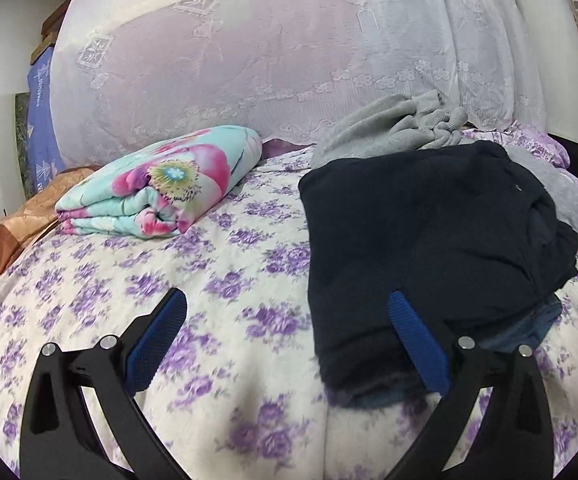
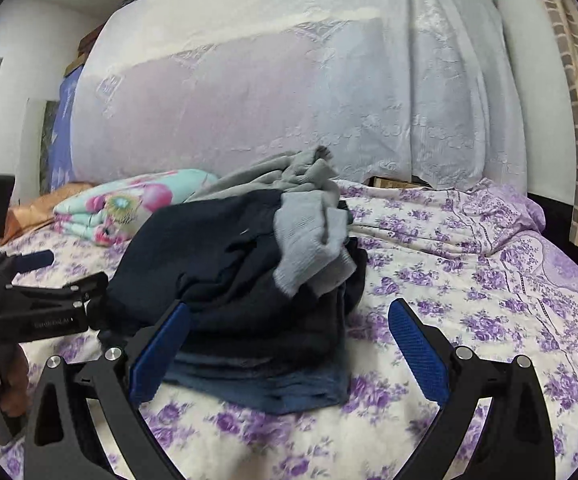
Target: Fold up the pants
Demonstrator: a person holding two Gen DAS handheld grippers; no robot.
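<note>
Both my grippers are over the bed, on its purple-flowered bedspread [image 1: 225,264].

My left gripper [image 1: 289,300] is wide open, holding nothing. Its right finger lies against the near left part of the folded dark navy pants [image 1: 421,216]; its left finger is over bare bedspread.

My right gripper [image 2: 289,308] is also wide open and empty. Its left finger is at the near edge of the pants [image 2: 225,264]; its right finger is over bare bedspread, clear of the pile.

The pants lie folded, on top of a folded blue denim garment [image 2: 273,384] whose layers show under their near edge. A light grey knit garment [image 2: 309,240] is draped over the far right part of the pants, and a crumpled grey sweatshirt [image 1: 393,124] lies just behind them, toward the lace-covered headboard [image 1: 273,52].

A folded floral quilt [image 1: 161,188] sits on the far left part of the bed, well apart from the pile. Beside it, at the bed's left edge, lies a brown satin pillow [image 1: 21,220].
</note>
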